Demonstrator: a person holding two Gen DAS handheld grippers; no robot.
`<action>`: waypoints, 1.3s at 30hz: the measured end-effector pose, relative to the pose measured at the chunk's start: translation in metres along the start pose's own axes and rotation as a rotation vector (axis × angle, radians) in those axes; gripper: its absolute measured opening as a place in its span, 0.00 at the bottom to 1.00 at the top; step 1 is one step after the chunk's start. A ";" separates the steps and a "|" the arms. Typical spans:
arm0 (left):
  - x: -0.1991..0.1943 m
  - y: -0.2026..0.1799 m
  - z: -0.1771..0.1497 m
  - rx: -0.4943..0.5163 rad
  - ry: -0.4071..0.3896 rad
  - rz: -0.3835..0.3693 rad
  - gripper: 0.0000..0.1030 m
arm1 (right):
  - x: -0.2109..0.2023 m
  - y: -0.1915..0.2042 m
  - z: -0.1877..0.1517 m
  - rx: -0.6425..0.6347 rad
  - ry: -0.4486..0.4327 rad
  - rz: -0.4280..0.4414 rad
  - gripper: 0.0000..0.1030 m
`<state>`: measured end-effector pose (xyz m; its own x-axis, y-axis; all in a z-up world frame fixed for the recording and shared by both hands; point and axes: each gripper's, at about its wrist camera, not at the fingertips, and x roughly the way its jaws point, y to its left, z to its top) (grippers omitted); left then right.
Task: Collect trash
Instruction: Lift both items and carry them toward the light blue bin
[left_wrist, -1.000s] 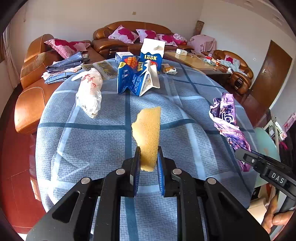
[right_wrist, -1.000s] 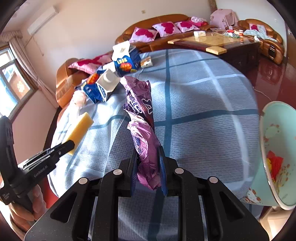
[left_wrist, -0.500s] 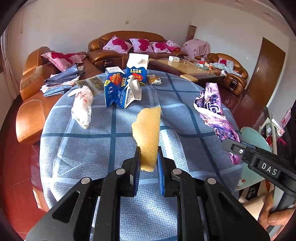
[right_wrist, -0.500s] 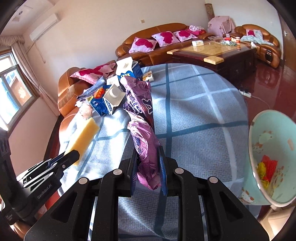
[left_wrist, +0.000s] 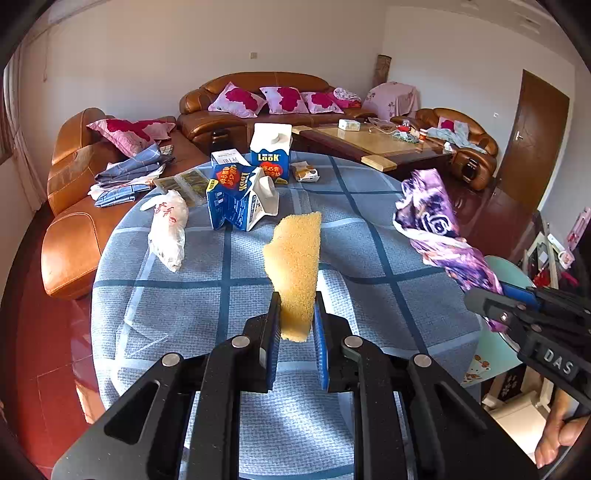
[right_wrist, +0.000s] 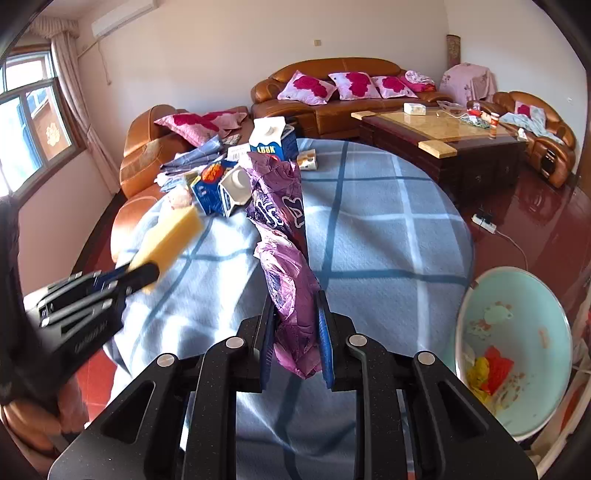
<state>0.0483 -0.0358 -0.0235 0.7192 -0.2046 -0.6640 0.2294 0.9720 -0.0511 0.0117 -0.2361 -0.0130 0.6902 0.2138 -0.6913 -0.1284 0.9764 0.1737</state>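
Note:
My left gripper (left_wrist: 295, 314) is shut on a yellow sponge (left_wrist: 295, 266), which stands upright between the pads above the blue checked round table (left_wrist: 184, 302). The same sponge (right_wrist: 170, 236) shows at the left of the right wrist view. My right gripper (right_wrist: 294, 314) is shut on a crumpled purple plastic wrapper (right_wrist: 284, 236), lifted off the cloth; that wrapper (left_wrist: 432, 225) also hangs at the right of the left wrist view. A pale green bin (right_wrist: 517, 350) with red and yellow scraps inside stands beside the table at lower right.
At the table's far side lie blue milk cartons (left_wrist: 240, 199), one upright carton (left_wrist: 271, 155), a white plastic bag (left_wrist: 168, 229) and a small wrapper (left_wrist: 304, 172). Brown leather sofas (left_wrist: 258, 107) and a wooden coffee table (right_wrist: 436, 129) stand beyond. A power strip (right_wrist: 484, 223) lies on the red floor.
Both grippers have risen with their loads, so the table looks lower and farther. The purple wrapper has come fully off the cloth. The bin shows more of its inside.

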 end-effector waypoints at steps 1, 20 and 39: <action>0.000 -0.002 0.000 0.001 0.000 0.001 0.16 | -0.002 -0.002 -0.001 0.000 0.001 0.000 0.21; -0.005 -0.047 -0.005 0.054 0.015 -0.014 0.16 | -0.031 -0.036 -0.017 0.084 -0.057 0.006 0.21; -0.010 -0.094 -0.003 0.116 0.005 -0.068 0.16 | -0.065 -0.064 -0.024 0.120 -0.110 -0.061 0.21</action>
<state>0.0171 -0.1247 -0.0143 0.6963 -0.2691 -0.6654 0.3523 0.9358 -0.0098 -0.0424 -0.3115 0.0043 0.7691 0.1429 -0.6230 -0.0024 0.9753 0.2208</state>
